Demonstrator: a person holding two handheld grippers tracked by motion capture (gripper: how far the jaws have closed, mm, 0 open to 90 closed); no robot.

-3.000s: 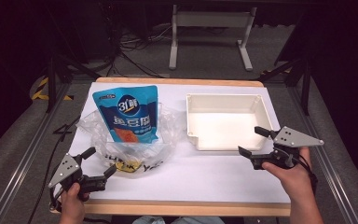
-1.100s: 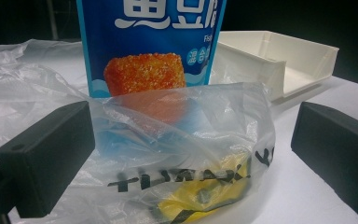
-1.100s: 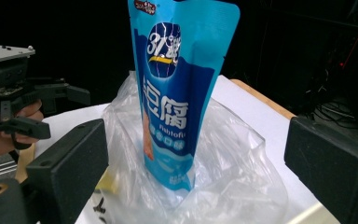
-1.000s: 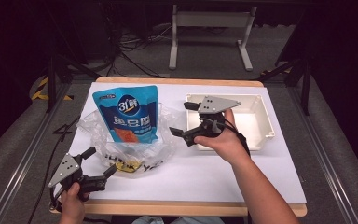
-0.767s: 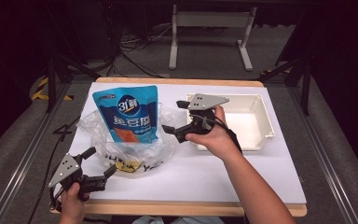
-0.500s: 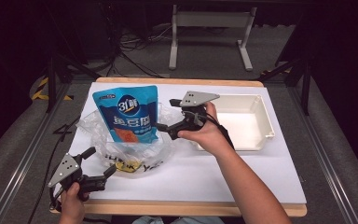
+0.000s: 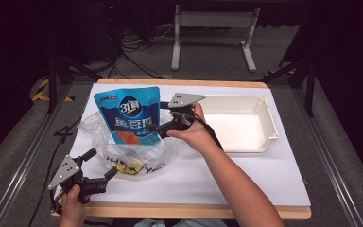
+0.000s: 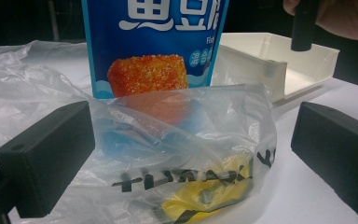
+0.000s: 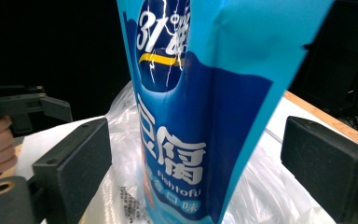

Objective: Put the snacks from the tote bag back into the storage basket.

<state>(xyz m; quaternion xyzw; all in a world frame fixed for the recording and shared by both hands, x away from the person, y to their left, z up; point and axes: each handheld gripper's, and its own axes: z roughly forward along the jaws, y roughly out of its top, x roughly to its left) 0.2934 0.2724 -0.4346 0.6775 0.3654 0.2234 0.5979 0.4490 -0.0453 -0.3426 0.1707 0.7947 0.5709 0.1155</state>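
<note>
A blue snack pouch (image 7: 128,116) with an orange food picture stands upright inside a crumpled clear plastic bag (image 7: 123,149) at the table's left middle. My right gripper (image 7: 156,118) is at the pouch's right edge, open, with the pouch (image 9: 205,116) between its jaws and apart from both pads. My left gripper (image 7: 100,163) rests near the front left corner, open, facing the bag. In the left gripper view the bag (image 8: 177,140) bulges between the wide jaws, with the pouch (image 8: 154,46) behind it.
A white rectangular tray (image 7: 264,111) lies at the right of the white table sheet, just behind my right hand. A metal stand's legs (image 7: 212,33) rise on the floor beyond the table. The table's wooden front edge (image 7: 194,210) is close to my left hand.
My right gripper has travelled left from beside the tray, across it, to the pouch, and its jaws now straddle the pouch's edge. The left gripper has stayed put.
</note>
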